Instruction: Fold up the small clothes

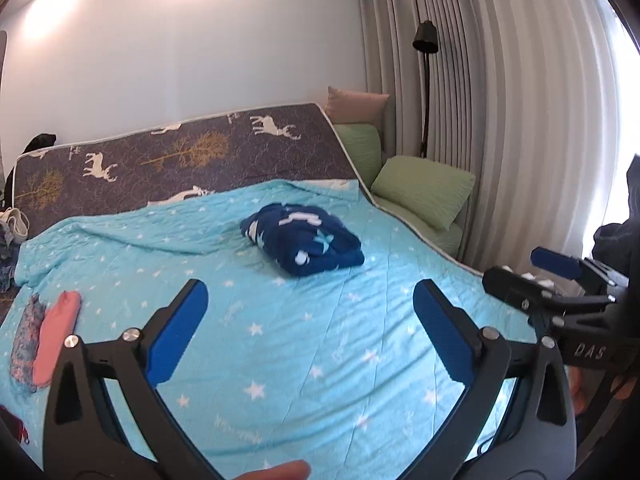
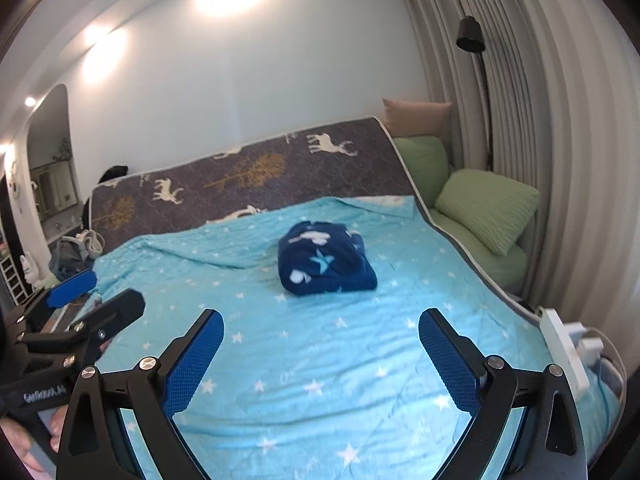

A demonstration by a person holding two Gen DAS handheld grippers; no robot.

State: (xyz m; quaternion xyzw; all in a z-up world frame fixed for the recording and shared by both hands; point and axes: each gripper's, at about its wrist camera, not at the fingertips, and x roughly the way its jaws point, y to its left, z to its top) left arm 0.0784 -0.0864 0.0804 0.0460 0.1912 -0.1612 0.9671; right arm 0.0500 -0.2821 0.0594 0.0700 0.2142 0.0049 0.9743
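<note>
Both the left tool (image 1: 310,320) and right tool (image 2: 320,350) hang released and empty, so grabbing that bunched blue garment (image 1: 303,239) blind could snag the quilt (image 1: 280,340) too.

Left gripper (image 1: 310,320) is held w/ jaws spread wide above a turquoise star-print blanket (image 1: 280,360). A bundled navy fleece garment (image 1: 302,240) is seen mid-bed; pink folded cloth (image 1: 56,340) lies far left. Right gripper (image 1: 556,276) is seen at right edge.
</note>
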